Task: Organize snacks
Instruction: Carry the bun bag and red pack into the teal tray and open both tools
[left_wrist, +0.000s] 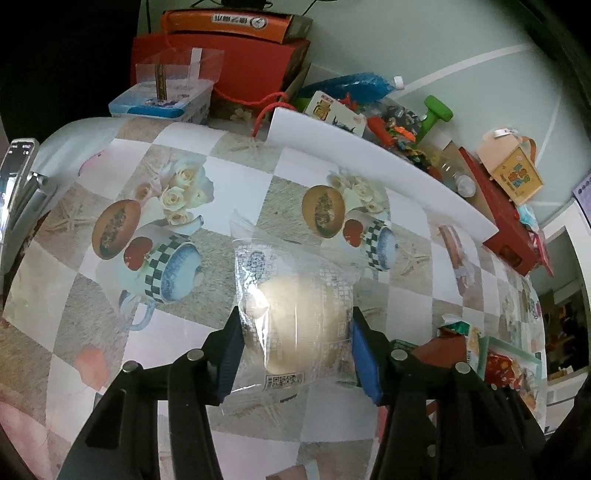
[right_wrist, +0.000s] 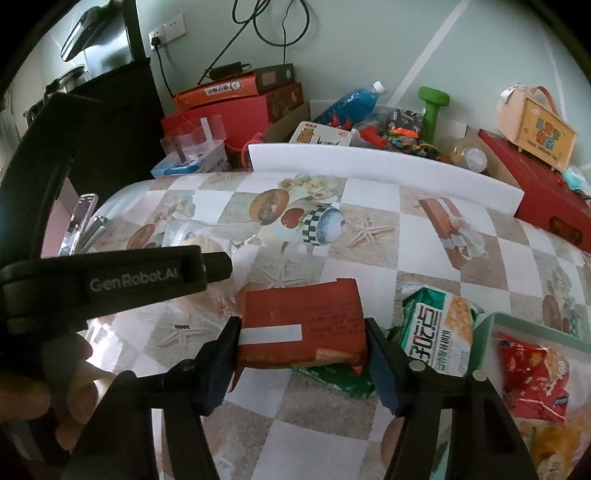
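A clear wrapped pastry (left_wrist: 295, 314) is clamped between the blue pads of the left hand-held gripper (left_wrist: 293, 354), held low over the counter (left_wrist: 391, 295) with its checkered, printed cloth. The transparent wrapper is seen bulging out beyond the pads, a pale round cake visible inside and a QR code at the near edge.

On the right, a red biscuit packet (right_wrist: 303, 321) is gripped from both sides by the right hand-held gripper (right_wrist: 301, 354); biscuit edges can be made out at its near corner. A green and white snack packet (right_wrist: 439, 328) is found just beside it on the right, partly tucked under it, lying on the counter. Further right, a pale green tray (right_wrist: 491, 321) is seen at the near right edge of the counter, with a red snack bag (right_wrist: 532, 373) lying inside it.

The left hand-held gripper's black body is caught in the right wrist view at the left, with fingers wrapped around its handle.

Along the far edge of the counter a white foam board (right_wrist: 388, 162) is stood on edge. Behind it, red gift boxes (right_wrist: 236, 118), a green dumbbell (right_wrist: 432, 107) and a blue pouch (right_wrist: 347, 105) are piled against the wall.
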